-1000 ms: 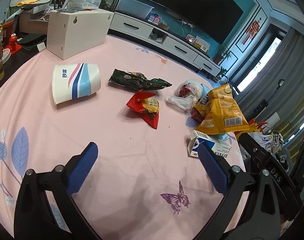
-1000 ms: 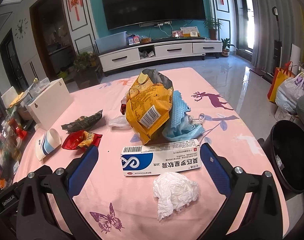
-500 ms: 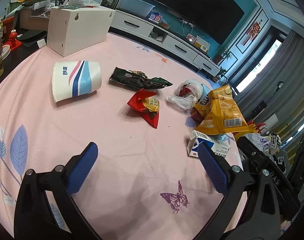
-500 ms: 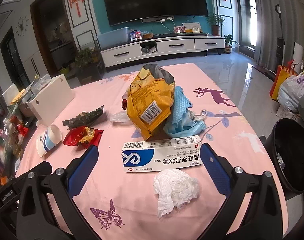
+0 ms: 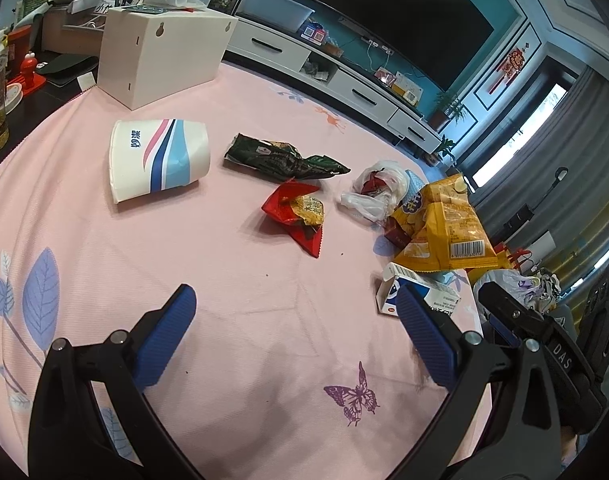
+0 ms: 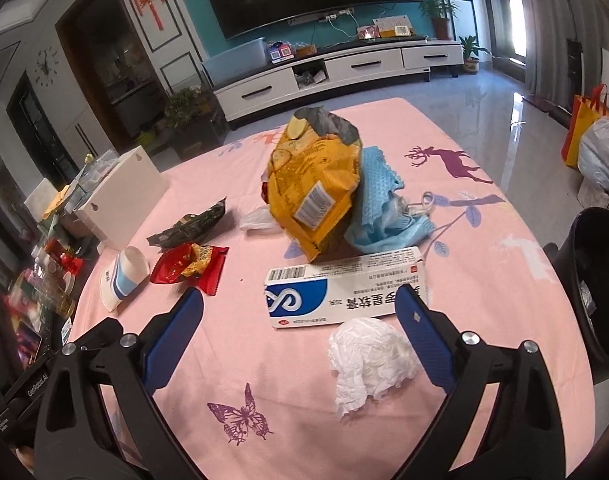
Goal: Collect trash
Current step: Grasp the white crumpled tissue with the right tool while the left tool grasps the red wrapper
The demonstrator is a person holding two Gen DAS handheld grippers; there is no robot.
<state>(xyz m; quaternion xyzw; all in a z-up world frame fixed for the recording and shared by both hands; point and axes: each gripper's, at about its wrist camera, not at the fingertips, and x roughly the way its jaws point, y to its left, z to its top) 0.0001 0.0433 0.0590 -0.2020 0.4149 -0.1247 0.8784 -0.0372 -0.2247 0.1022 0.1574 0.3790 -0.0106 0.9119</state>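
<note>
Nothing collected yet: chip bag (image 6: 316, 184) mid-surface, ointment box (image 6: 344, 292) and crumpled tissue (image 6: 368, 356) toward the near edge, black bin (image 6: 596, 292) off the right edge. Right claw (image 6: 300, 328) wide, just been closing slightly, tissue between the jaws untouched. Left claw (image 5: 296, 332) wide open, empty.

Crumpled white tissue (image 6: 370, 358) near boxed ointment (image 6: 344, 290); yellow chip bag (image 6: 312, 184) behind

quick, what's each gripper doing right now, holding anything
Left gripper: open, holding nothing.
Right gripper: open, jaws just closing slightly, nothing gripped; crumpled tissue lies between them.
</note>
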